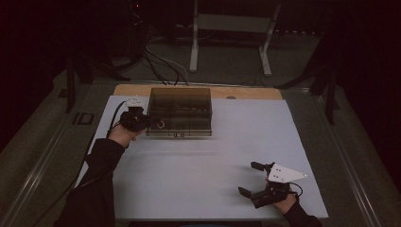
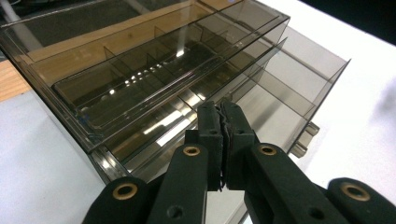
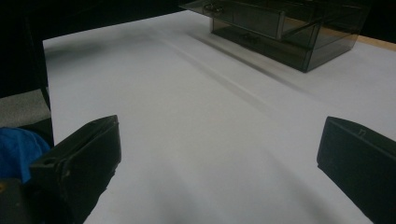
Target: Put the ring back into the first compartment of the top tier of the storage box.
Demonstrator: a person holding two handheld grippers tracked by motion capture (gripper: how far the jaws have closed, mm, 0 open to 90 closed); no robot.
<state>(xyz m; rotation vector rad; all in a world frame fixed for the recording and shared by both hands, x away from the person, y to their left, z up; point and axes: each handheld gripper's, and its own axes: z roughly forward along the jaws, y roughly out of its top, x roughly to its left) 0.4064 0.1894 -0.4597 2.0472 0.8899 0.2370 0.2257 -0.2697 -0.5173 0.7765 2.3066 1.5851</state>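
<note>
A smoky see-through drawer box (image 1: pixel 179 111) stands at the back of the white table top (image 1: pixel 198 165). My left gripper (image 1: pixel 150 122) is at the box's left front corner. In the left gripper view its jaws are pressed together (image 2: pixel 221 108) over the box (image 2: pixel 140 79), above a drawer (image 2: pixel 280 98) that is pulled partly out; I see nothing between them. My right gripper (image 1: pixel 249 178) rests near the front right of the table with its jaws wide apart and empty (image 3: pixel 219 135). It points across the bare sheet toward the box (image 3: pixel 280 28).
A strip of wooden table edge (image 1: pixel 246 92) shows behind the box. Cables (image 1: pixel 161 66) and a white stand (image 1: pixel 231 28) are on the floor beyond. Something blue (image 3: pixel 16 149) sits at the left edge of the right gripper view.
</note>
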